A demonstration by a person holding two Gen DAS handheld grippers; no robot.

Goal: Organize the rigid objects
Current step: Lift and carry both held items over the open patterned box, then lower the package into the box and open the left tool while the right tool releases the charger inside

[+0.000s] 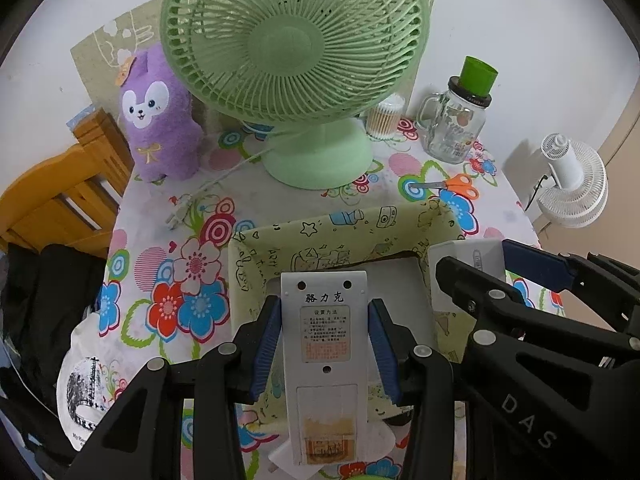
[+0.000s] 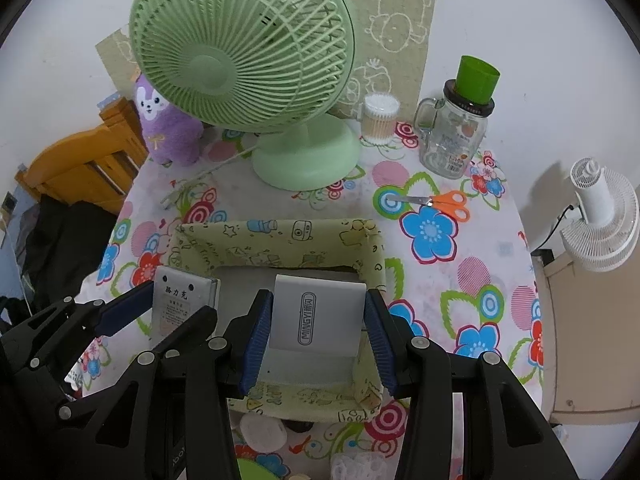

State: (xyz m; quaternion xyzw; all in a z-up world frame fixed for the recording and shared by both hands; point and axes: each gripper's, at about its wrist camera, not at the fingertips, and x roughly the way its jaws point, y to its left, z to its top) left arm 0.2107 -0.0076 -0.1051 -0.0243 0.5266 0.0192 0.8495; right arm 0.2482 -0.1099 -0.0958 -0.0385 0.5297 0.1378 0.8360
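My left gripper (image 1: pixel 325 312) is shut on a long grey remote control (image 1: pixel 325 344), back side up with Chinese print, held over the yellow-green patterned box (image 1: pixel 344 220). My right gripper (image 2: pixel 318 300) is shut on a flat white MINGYI box (image 2: pixel 316 314), held over the same patterned box (image 2: pixel 280 232). In the left wrist view the right gripper (image 1: pixel 476 264) enters from the right with its white box (image 1: pixel 468 256). In the right wrist view the left gripper (image 2: pixel 176 300) enters from the left with the remote (image 2: pixel 180 298).
On the flowered tablecloth (image 2: pixel 460 248) stand a green desk fan (image 2: pixel 248 60), a purple plush (image 2: pixel 168 124), a cotton swab jar (image 2: pixel 380 118), a glass mug jar with a green cup (image 2: pixel 456 132), and orange scissors (image 2: pixel 440 202). A white fan (image 2: pixel 600 216) is at the right, a wooden chair (image 1: pixel 60 196) at the left.
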